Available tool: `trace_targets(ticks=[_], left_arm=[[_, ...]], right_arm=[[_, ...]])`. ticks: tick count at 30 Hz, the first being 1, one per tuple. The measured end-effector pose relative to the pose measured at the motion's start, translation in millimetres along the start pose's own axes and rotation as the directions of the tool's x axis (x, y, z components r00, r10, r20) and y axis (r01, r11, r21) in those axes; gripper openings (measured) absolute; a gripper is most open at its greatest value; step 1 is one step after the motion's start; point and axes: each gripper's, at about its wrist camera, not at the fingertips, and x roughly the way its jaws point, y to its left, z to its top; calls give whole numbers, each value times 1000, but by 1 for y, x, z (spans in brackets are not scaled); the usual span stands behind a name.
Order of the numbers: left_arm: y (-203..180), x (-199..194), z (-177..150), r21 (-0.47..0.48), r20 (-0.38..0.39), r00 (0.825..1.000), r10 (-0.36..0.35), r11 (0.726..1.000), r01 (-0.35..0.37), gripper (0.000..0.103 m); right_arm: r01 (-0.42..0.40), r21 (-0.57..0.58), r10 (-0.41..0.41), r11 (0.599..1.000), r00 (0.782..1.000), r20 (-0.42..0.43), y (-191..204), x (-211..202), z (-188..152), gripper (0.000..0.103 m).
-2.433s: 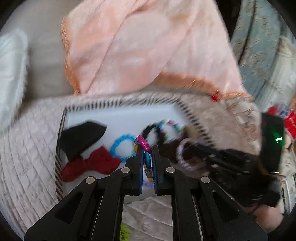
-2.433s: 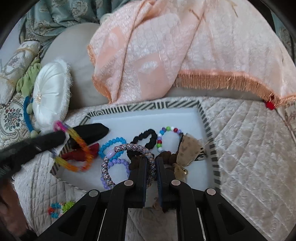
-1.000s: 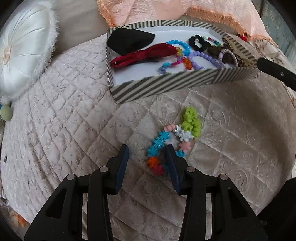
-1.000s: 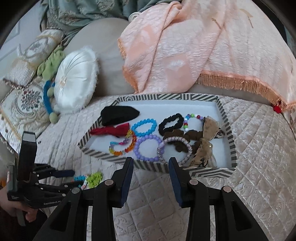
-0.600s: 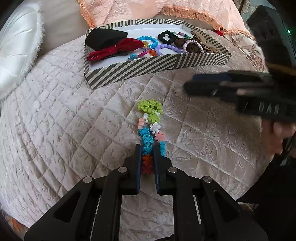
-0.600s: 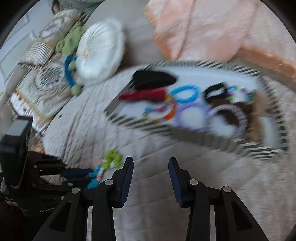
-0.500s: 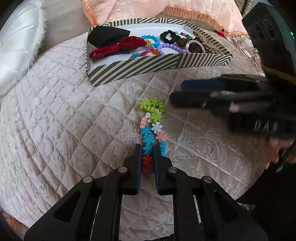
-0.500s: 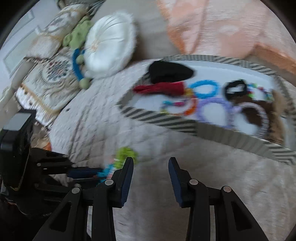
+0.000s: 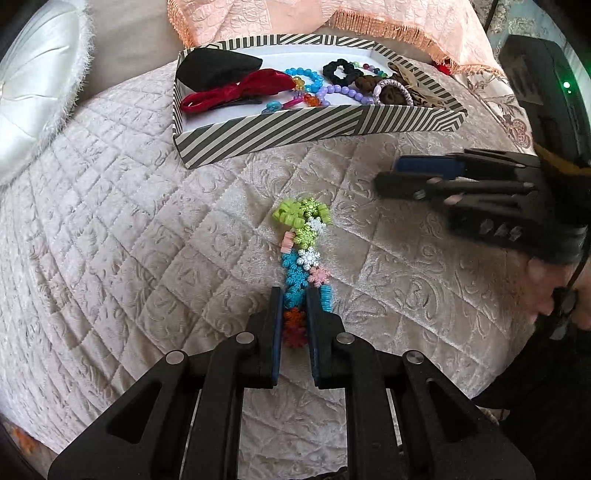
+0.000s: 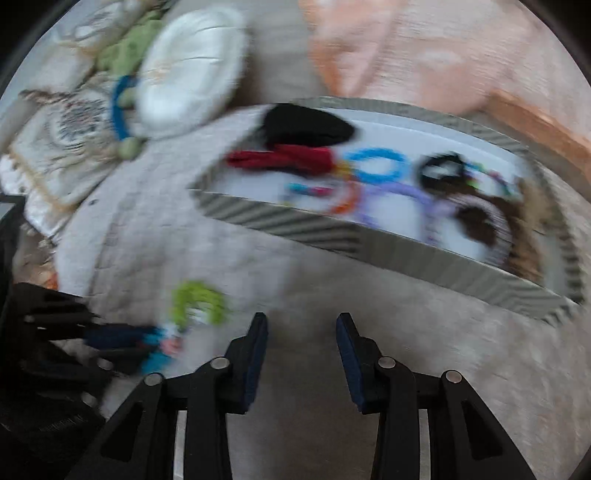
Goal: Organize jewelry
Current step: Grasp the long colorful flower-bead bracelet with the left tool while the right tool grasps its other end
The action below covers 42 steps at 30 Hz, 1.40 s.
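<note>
A multicoloured snowflake-bead bracelet (image 9: 304, 236) lies stretched out on the quilted cushion (image 9: 129, 240). My left gripper (image 9: 294, 295) is shut on its near end, on the blue and orange beads. The bracelet also shows blurred in the right wrist view (image 10: 195, 302). My right gripper (image 10: 301, 321) is open and empty, low over the cushion just right of the bracelet; it shows in the left wrist view (image 9: 424, 177). The striped tray (image 9: 295, 129) behind holds several bracelets, scrunchies, a red bow (image 9: 240, 90) and a black pouch (image 9: 214, 68).
A white round pillow (image 9: 33, 85) lies at the left. A peach fringed cloth (image 9: 332, 18) hangs behind the tray. Patterned cushions and a green toy (image 10: 125, 48) sit at the far left in the right wrist view.
My left gripper dropped the earlier bracelet in the tray, moved down to the cushion and shut on the snowflake bracelet. My right gripper opened, left the tray and swung down left toward the bracelet.
</note>
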Motion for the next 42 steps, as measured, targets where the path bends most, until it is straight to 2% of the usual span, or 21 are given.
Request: trace_targets(ticks=[4,6,9,14,15,18,21,30,38,42], left_arm=[[0,0,1,-7,0,1000,-2,1000,2,12],[1,2,2,-9,-1,1000,-5,1000,5,12],[2,2,2,-15,0,1000,-11,1000,11,12],[5,2,1,-30,1,1000,-24,999,24,12],[5,1,1,-31,1,1000,-25,999,25,12],[5,2,1,-32,2,1000,-24,999,24,12],[5,1,2,-37,3,1000,-23,999,23,12],[4,3,3,-36,10,1000,-14,999,15,12],[0,6,5,-21,16,1000,4,1000,-3,12],[0,6,5,-19,18,1000,6,1000,-6,12]], right_arm=[[-81,34,79,996,996,50,-7,-12,2,37],[-167,-8,167,986,982,85,9,-15,6,37],[-194,-102,203,976,975,94,38,-9,13,37],[-181,-153,185,971,983,13,60,26,13,37],[-185,-148,190,972,982,20,55,23,10,37],[-120,-109,124,987,992,27,40,15,7,37],[-94,-68,94,993,996,-8,17,6,-4,37],[-106,-127,104,986,994,-21,14,-16,-18,37],[-167,-34,169,985,984,61,1,-28,-10,37],[-154,-129,157,980,987,14,23,-17,-12,37]])
